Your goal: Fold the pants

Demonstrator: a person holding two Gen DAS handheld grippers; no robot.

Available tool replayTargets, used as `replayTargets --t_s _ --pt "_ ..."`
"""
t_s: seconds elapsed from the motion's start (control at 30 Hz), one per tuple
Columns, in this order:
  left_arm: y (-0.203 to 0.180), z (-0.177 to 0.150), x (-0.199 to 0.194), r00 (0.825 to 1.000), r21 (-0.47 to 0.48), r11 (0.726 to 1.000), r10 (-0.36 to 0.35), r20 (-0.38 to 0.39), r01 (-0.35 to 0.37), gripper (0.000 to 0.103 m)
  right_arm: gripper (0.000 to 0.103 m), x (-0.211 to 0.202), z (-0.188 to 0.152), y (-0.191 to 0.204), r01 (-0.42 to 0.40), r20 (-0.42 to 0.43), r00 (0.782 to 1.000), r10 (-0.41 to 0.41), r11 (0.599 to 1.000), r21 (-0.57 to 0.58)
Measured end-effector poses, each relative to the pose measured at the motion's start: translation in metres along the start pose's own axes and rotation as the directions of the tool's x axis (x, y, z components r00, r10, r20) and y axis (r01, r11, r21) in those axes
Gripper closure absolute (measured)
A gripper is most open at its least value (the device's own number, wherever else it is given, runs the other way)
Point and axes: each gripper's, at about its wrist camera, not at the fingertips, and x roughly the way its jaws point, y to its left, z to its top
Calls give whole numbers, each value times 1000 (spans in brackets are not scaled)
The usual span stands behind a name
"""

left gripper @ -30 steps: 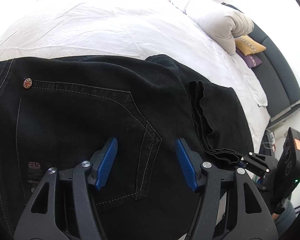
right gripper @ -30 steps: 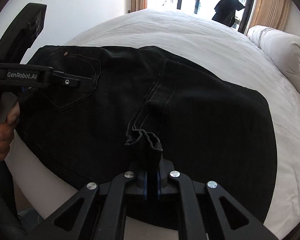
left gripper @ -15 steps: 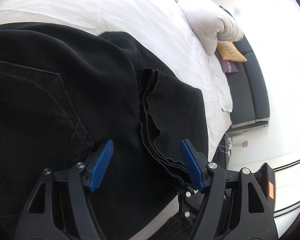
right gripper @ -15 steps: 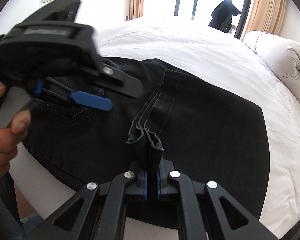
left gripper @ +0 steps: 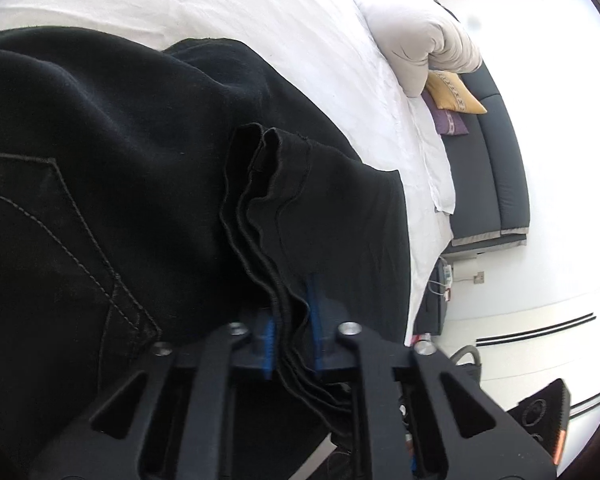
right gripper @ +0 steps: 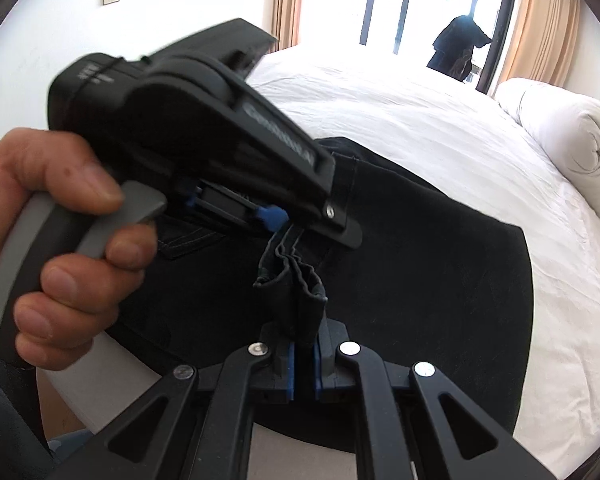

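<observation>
The left hand-held gripper (left gripper: pixel 292 336) is clenched on the stacked hem edges of the black pants (left gripper: pixel 120 184), its blue pads (left gripper: pixel 315 312) pressed against the bunched layers from either side. In the right wrist view the person's hand (right gripper: pixel 56 248) grips the grey trigger handle of this tool, whose tip (right gripper: pixel 290 222) meets the same hem. The pants lie spread across the white bed (left gripper: pixel 228 8), a stitched back pocket (left gripper: pixel 60 240) to the left of the grasp. The right hand-held gripper (right gripper: pixel 305 364) is also closed tight, pinching the upright fold of hem layers (right gripper: pixel 296 292) just beside the left tool's tip. Farther right, a rolled white duvet (right gripper: pixel 564 132) rests on the bed.
</observation>
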Motion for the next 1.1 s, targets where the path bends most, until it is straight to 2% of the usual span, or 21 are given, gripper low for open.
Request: replayTargets --t_s 0.27,0.53,0.7,1.1 --pt "9 -6 -34 1000 25 1000 -7 10 7 97 95 -25 5 33 -17 19 1000 17 999 -39" --pt "23 -9 -57 998 41 997 61 26 -62 97 95 -26 13 68 -47 4 999 48 995 -86" --pt "29 -9 -51 995 56 993 102 4 -102 97 95 -13 6 77 -46 -33 999 44 996 -82" --pt "10 -11 -25 993 95 989 119 -12 -117 97 95 -25 -9 81 -5 -33 999 3 998 -67"
